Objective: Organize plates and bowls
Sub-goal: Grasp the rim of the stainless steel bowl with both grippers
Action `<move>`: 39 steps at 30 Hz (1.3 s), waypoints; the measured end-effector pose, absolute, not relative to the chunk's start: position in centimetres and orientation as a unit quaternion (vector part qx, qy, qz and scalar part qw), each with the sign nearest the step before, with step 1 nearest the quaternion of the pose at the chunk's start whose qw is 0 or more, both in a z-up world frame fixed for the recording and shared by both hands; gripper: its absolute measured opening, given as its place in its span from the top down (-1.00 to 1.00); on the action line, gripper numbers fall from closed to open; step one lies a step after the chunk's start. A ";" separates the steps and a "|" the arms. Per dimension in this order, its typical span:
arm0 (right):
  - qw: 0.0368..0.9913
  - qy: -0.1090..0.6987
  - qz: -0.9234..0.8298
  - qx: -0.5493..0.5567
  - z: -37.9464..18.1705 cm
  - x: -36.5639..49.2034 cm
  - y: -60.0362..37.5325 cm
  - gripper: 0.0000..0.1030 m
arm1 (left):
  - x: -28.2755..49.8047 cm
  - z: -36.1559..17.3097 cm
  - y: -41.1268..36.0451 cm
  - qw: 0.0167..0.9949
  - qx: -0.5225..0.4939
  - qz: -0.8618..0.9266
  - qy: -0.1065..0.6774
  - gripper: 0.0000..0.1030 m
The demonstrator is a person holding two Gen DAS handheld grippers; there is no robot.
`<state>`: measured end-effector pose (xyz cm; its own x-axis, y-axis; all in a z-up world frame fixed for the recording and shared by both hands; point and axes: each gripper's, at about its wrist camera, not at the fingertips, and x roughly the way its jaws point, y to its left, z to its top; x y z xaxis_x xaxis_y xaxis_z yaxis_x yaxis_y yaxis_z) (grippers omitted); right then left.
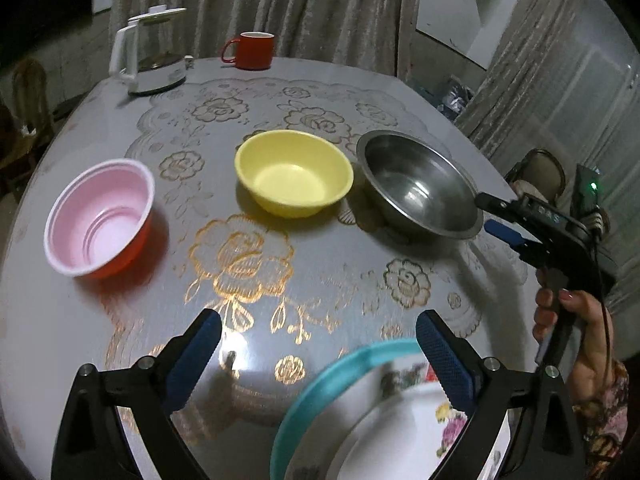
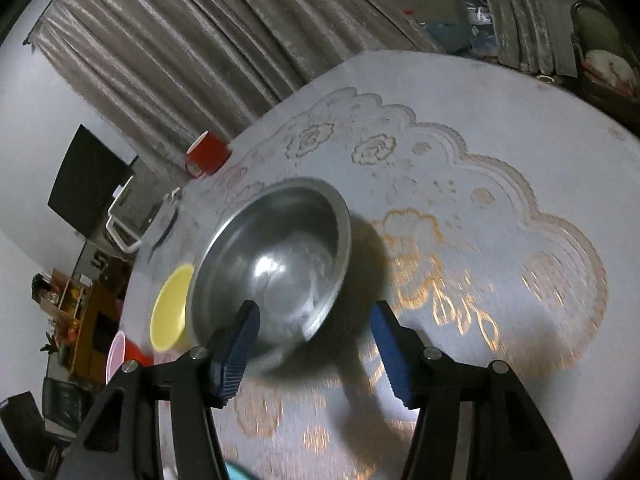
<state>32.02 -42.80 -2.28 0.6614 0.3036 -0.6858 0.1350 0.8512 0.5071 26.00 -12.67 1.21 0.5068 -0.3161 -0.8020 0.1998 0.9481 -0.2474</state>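
Observation:
Three bowls stand in a row on the table: a red bowl [image 1: 100, 224] with a pink inside at the left, a yellow bowl [image 1: 294, 172] in the middle and a steel bowl [image 1: 416, 184] on the right. My right gripper [image 1: 486, 214] is open at the steel bowl's near rim. In the right wrist view that rim of the steel bowl [image 2: 276, 256] lies between the two blue pads of the right gripper [image 2: 314, 308], untouched. My left gripper [image 1: 319, 317] hangs wide open over the cloth, holding nothing. A teal-rimmed floral plate [image 1: 360, 412] lies just under its right finger.
A white kettle [image 1: 148, 56] and a red mug [image 1: 252, 50] stand at the table's far edge. A hand [image 1: 568, 308] holds the right gripper at the right. Curtains hang behind the table. The flowered tablecloth [image 1: 240, 260] is bare between the bowls and the plate.

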 end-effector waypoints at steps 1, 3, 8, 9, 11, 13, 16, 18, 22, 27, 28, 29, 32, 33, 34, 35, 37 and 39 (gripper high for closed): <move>0.871 0.407 0.048 0.271 -2.5 32.8 -42.8 -0.10 | 26.3 1.2 -12.8 0.865 -0.062 -0.150 0.474 -0.91; 0.871 0.407 0.049 0.270 -2.8 33.6 -42.7 0.04 | 27.1 1.3 -13.4 0.864 -0.062 -0.155 0.476 -0.91; 0.869 0.417 0.058 0.259 -4.2 35.0 -42.1 0.17 | 29.0 1.3 -14.9 0.866 -0.046 -0.160 0.472 -0.91; 0.868 0.419 0.059 0.259 -4.5 35.0 -42.0 0.17 | 29.3 1.2 -15.1 0.866 -0.043 -0.161 0.472 -0.91; 0.869 0.420 0.057 0.254 -4.9 35.2 -41.9 0.28 | 29.9 1.3 -15.8 0.866 -0.039 -0.168 0.470 -0.91; 0.872 0.421 0.055 0.243 -5.3 35.1 -41.9 0.33 | 30.5 1.3 -16.4 0.865 -0.037 -0.174 0.469 -0.91; 0.877 0.411 0.061 0.241 -5.4 34.6 -42.1 0.33 | 31.4 1.2 -17.5 0.864 -0.029 -0.185 0.466 -0.91; 0.883 0.406 0.058 0.228 -5.3 34.2 -41.9 0.34 | 32.0 1.1 -18.2 0.866 -0.022 -0.189 0.463 -0.91; 0.895 0.397 0.051 0.198 -5.3 33.6 -41.3 0.41 | 33.9 0.6 -19.6 0.863 -0.010 -0.198 0.465 -0.87; 0.898 0.393 0.049 0.193 -5.7 33.4 -41.2 0.43 | 35.7 -0.4 -21.3 0.854 0.002 -0.209 0.476 -0.86; 0.897 0.394 0.050 0.193 -5.7 33.3 -41.2 0.43 | 35.9 -0.5 -21.4 0.854 0.004 -0.208 0.477 -0.84; 0.898 0.392 0.052 0.194 -5.7 33.3 -41.2 0.43 | 36.1 -0.7 -21.7 0.854 0.006 -0.208 0.477 -0.83; 0.900 0.388 0.058 0.189 -5.5 33.2 -41.0 0.43 | 36.5 -1.1 -22.3 0.856 0.017 -0.210 0.473 -0.77; 0.901 0.388 0.057 0.186 -5.4 33.2 -40.9 0.43 | 36.5 -1.1 -22.4 0.858 0.019 -0.211 0.469 -0.74; 0.902 0.387 0.054 0.184 -5.4 33.2 -40.9 0.43 | 36.6 -1.1 -22.5 0.860 0.022 -0.214 0.464 -0.68; 0.902 0.386 0.055 0.183 -5.3 33.1 -40.9 0.43 | 36.7 -1.1 -22.7 0.861 0.025 -0.214 0.462 -0.64; 0.902 0.385 0.057 0.186 -5.3 33.1 -40.9 0.43 | 36.9 -1.0 -22.8 0.862 0.026 -0.214 0.460 -0.58; 0.902 0.384 0.059 0.190 -5.4 33.2 -41.0 0.43 | 36.9 -0.9 -23.0 0.862 0.025 -0.218 0.457 -0.48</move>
<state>33.15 -41.00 -5.36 0.6986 0.2516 -0.6698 0.0405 0.9207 0.3881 36.86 -22.97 -0.95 0.4870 -0.3534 -0.7987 0.3990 0.9035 -0.1565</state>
